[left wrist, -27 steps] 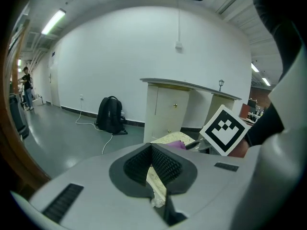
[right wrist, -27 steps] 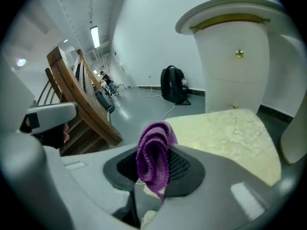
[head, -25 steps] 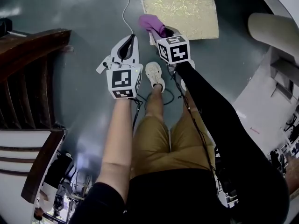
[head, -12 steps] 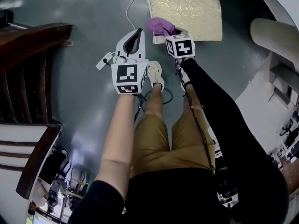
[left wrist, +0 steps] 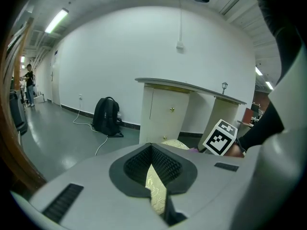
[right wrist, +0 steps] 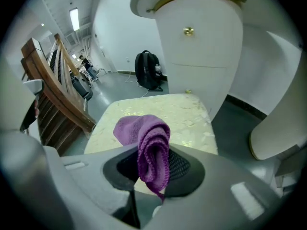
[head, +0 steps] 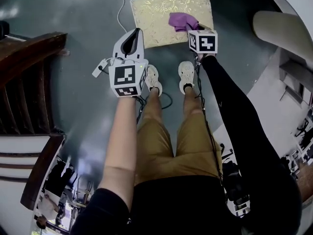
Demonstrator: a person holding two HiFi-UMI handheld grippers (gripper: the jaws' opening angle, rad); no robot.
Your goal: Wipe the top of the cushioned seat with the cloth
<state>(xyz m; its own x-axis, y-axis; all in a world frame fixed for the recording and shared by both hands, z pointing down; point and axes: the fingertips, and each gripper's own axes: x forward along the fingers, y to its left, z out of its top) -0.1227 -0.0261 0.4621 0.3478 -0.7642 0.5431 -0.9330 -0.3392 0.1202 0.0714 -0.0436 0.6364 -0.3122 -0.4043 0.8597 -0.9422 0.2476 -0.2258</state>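
While my right claw (right wrist: pixel 152 176) clamps the purple knitted cloth (right wrist: pixel 151 150), its own view shows the fold bunched between the jaws above the pale gold patterned cushioned seat (right wrist: pixel 184 111); I cannot tell whether they touch. The head view puts the cloth over the seat's right part, with my white shoes (head: pixel 186 75) at its near edge. My left claw (head: pixel 134 35), jaws together and empty, hangs beside the seat's left edge. Only its view shows a black backpack (left wrist: pixel 106 116).
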